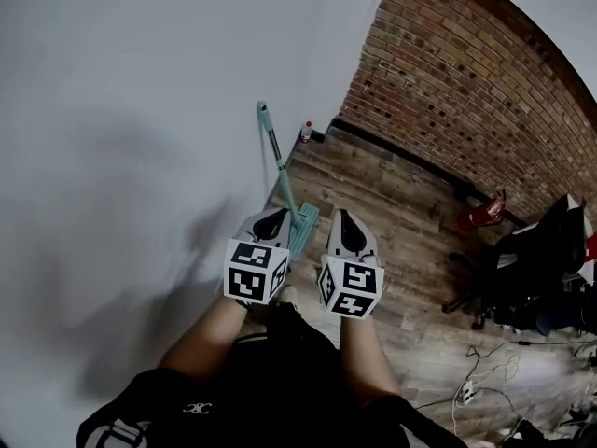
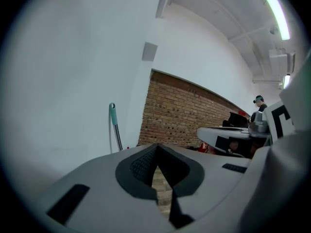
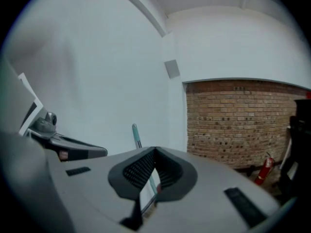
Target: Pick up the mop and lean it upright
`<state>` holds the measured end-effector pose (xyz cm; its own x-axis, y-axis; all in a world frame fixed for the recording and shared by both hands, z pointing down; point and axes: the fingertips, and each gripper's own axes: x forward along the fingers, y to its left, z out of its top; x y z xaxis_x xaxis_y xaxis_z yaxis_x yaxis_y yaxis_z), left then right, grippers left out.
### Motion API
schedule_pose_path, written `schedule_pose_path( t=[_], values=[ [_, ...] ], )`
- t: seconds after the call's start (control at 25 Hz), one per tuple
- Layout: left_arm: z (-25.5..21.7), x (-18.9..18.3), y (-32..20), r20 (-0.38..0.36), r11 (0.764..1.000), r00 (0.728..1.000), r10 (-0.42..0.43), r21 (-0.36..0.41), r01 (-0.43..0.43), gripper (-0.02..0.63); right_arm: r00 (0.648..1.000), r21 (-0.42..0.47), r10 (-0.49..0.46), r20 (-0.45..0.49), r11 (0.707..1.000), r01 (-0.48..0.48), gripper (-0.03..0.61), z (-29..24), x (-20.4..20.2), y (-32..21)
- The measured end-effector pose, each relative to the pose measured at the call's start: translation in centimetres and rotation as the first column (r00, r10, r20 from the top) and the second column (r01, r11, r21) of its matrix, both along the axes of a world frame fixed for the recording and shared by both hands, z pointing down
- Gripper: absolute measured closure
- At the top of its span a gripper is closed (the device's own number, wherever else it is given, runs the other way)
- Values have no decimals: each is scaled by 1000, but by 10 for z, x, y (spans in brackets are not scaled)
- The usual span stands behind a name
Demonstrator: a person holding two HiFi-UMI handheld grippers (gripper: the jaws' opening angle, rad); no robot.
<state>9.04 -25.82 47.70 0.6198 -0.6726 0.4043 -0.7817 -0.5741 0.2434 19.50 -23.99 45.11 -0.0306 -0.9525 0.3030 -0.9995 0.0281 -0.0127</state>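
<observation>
the mop (image 1: pixel 281 171) stands upright just ahead of the left gripper (image 1: pixel 274 220). its teal handle leans on the white wall (image 1: pixel 140 110), and its flat head rests on the wooden floor (image 1: pixel 392 203), showing between the tips of the two grippers. the left gripper's jaws are pressed together with nothing in them. the right gripper (image 1: pixel 346 226), just beside the left, is likewise closed and empty; the mop stands ahead of it, slightly to its left.
</observation>
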Motion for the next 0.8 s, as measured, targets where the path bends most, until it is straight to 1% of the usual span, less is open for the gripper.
schedule_pose_path(
  t=[0.12,0.24,0.44,0.56,0.68,0.8],
  values=[
    [11,8,-11,14,1000,1000,-16,-8,16,618,1000,-10,-17,11,1000,17,566,12,9,-17],
    [22,12,-22,32,999,999,-41,-18,41,618,998,-24,-61,17,998,61,566,24,9,-35],
    [14,22,-56,54,996,995,-82,-13,83,618,989,-12,-143,28,990,143,566,18,10,-76],
    [8,19,-74,49,992,991,-127,-11,128,618,978,14,-206,42,979,205,566,11,6,-97],
    [10,11,-89,65,987,985,-160,-18,161,618,967,34,-248,55,969,247,565,7,-1,-115],
    [14,0,-98,79,982,980,-184,-33,187,618,958,3,-280,56,960,280,566,15,-11,-127]
  ],
)
